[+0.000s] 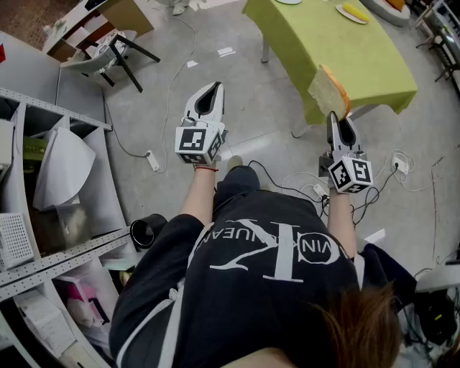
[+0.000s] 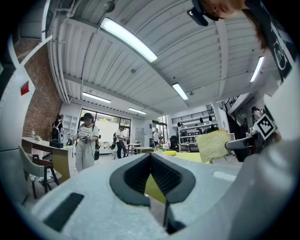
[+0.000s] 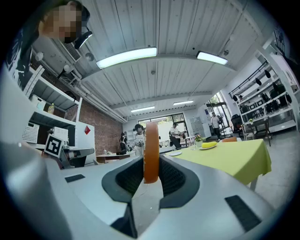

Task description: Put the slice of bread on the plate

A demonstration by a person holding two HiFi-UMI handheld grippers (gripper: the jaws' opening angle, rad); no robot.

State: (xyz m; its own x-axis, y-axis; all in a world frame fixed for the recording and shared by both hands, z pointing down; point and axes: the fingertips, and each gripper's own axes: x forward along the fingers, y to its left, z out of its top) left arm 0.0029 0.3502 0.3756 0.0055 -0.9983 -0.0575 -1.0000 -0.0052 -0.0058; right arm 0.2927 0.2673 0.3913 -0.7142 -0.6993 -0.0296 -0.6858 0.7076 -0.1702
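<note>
My right gripper (image 1: 336, 115) is shut on a slice of bread (image 1: 328, 89), held upright at the near corner of the green table (image 1: 338, 50). The right gripper view shows the slice of bread (image 3: 151, 140) edge-on, its brown crust clamped between the dark pads of the right gripper (image 3: 151, 161). A white plate (image 3: 176, 153) lies on the table beyond it, and another plate (image 1: 352, 13) with a yellow thing sits at the far end. My left gripper (image 1: 213, 88) is shut and holds nothing, out over the floor left of the table. Seen from the left gripper (image 2: 151, 157), the slice of bread (image 2: 213, 145) is to the right.
Grey shelving (image 1: 43, 201) runs along the left. A chair (image 1: 115, 50) stands at the back left. Cables (image 1: 287, 180) and a power strip (image 1: 152, 159) lie on the concrete floor by the person's feet. People (image 2: 86, 140) stand far off in the room.
</note>
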